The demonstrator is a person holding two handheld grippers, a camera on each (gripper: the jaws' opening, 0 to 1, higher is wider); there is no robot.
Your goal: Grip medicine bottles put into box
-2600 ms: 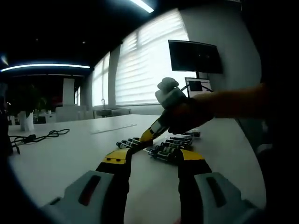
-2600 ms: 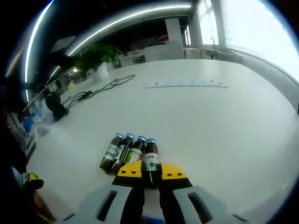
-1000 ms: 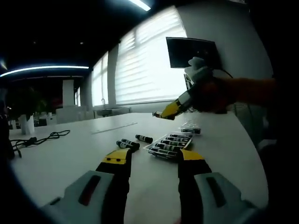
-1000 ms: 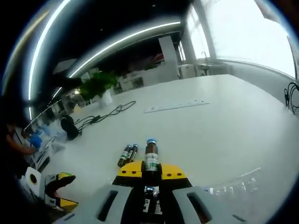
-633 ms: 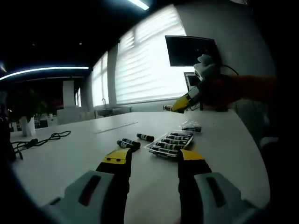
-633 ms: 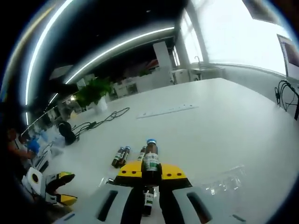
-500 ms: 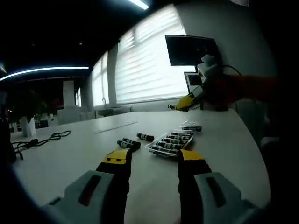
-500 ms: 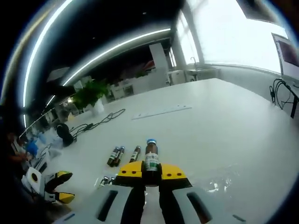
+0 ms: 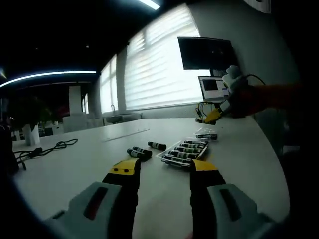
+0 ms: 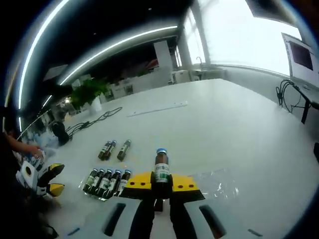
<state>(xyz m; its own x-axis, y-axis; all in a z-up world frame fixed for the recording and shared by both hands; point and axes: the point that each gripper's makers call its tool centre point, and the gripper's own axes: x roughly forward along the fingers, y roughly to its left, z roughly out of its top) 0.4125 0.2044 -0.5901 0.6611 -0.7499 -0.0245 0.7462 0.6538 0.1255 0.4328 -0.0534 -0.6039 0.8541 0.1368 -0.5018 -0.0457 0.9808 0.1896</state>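
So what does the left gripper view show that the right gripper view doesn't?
Left gripper view alone: the wall-mounted black monitor, the bright blinds, and the left gripper with its fingers apart and nothing between them.

Right gripper view alone: the right gripper's yellow-tipped fingers shut on a brown glass medicine bottle with a blue cap, plus a green potted plant.

Both: the white table, the clear plastic tray holding a row of bottles, three loose bottles beside it, and a black cable.

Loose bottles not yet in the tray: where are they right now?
In the right gripper view, three loose bottles lie on the white table, just beyond the tray's row, left of the right gripper.
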